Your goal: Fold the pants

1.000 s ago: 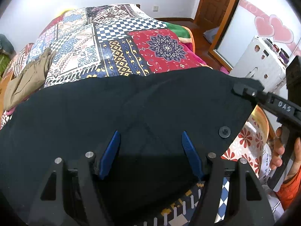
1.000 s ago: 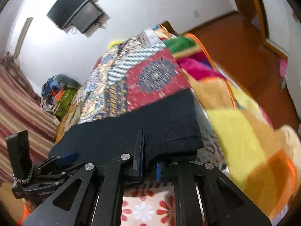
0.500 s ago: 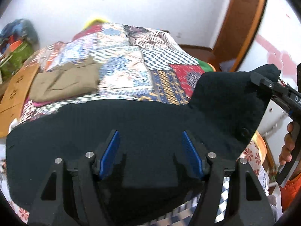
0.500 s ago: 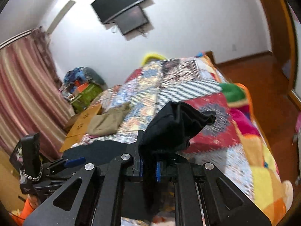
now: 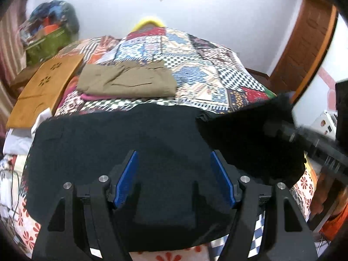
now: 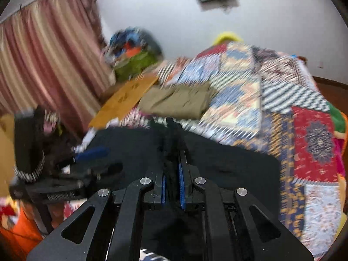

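The black pants (image 6: 217, 163) are being folded over on the bed (image 6: 239, 100). A bunched end is pinched in the tight-closed right claw (image 6: 171, 169); the left claw (image 5: 174, 174) is held half open, empty. Next, that end should be laid down toward 9 o'clock.

Pants (image 5: 121, 152): black, plain, no pattern. Folded trousers (image 5: 128, 80) further up the bed: khaki/olive-brown. Quilt (image 5: 195, 61): patchwork w/ blue-white checks, black-white zigzags, a red panel w/ a navy medallion (image 6: 315, 143), orange-navy geometric strip; red flowers on white at the near edge (image 5: 28, 235). Board (image 5: 45, 87) beside the bed: tan-orange wood w/ small cut-out flower marks. Curtain (image 6: 47, 65): pink & cream vertical stripes. Wall (image 5: 217, 17): white. Door frame (image 5: 304, 43): reddish-brown. Pillow (image 5: 149, 21): yellow. Bag pile (image 6: 134, 52) in the corner: green, blue, orange (blurred). Hand-held gripper pads (image 5: 128, 178): blue on black frames.
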### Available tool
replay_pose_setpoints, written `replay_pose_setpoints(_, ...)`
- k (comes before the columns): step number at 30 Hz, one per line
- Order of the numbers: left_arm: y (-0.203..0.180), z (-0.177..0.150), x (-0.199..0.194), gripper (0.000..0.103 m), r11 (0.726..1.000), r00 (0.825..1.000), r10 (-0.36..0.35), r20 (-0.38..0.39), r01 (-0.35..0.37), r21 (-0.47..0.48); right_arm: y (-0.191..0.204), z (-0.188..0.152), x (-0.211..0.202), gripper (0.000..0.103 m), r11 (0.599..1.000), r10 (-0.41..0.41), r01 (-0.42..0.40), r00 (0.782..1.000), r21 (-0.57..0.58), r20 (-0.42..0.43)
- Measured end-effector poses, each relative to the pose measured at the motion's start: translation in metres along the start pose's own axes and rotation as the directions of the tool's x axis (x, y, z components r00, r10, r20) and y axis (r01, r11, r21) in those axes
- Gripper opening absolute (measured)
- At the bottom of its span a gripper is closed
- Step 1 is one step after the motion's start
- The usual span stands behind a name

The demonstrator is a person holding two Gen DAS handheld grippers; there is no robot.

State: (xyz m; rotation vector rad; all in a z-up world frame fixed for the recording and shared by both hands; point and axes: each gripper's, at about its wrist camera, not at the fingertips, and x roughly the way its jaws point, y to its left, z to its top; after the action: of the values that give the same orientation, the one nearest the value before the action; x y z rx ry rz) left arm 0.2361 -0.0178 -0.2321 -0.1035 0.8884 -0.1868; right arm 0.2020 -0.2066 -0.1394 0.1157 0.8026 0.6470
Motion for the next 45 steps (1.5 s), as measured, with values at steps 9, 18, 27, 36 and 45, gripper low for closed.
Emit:
replay_pose_setpoints(9, 0.013, -0.006, 0.004, 0.068, 0.999, 1.0, -0.012, -0.015, 0.011, -0.034, 0.005, -0.039, 0.043, 0.013, 0.999, 0.009, -0.017, 0.976, -0.036, -0.217)
replay_pose_setpoints(18, -0.018, -0.001, 0.007, 0.068, 0.998, 0.998, -0.061, -0.017, 0.061, 0.018, 0.006, -0.036, 0.015, 0.034, 0.993, 0.114, -0.114, 0.962, 0.012, -0.247)
replay_pose_setpoints(27, -0.048, -0.017, 0.036, 0.068, 0.994, 0.994, -0.048, -0.099, 0.057, 0.092, -0.025, -0.043, -0.018, 0.04, 0.999, -0.051, 0.052, 0.983, -0.002, -0.174)
replay_pose_setpoints(36, -0.041, -0.036, 0.045, 0.071, 0.995, 0.99, -0.029, -0.141, 0.042, 0.09, -0.033, -0.056, -0.013, 0.04, 0.998, -0.057, 0.064, 0.978, 0.029, -0.2)
replay_pose_setpoints(45, 0.001, -0.034, -0.014, 0.072, 0.999, 0.999, 0.04, -0.031, -0.04, 0.019, -0.015, -0.039, -0.026, 0.041, 0.998, -0.054, 0.05, 0.99, -0.036, -0.132)
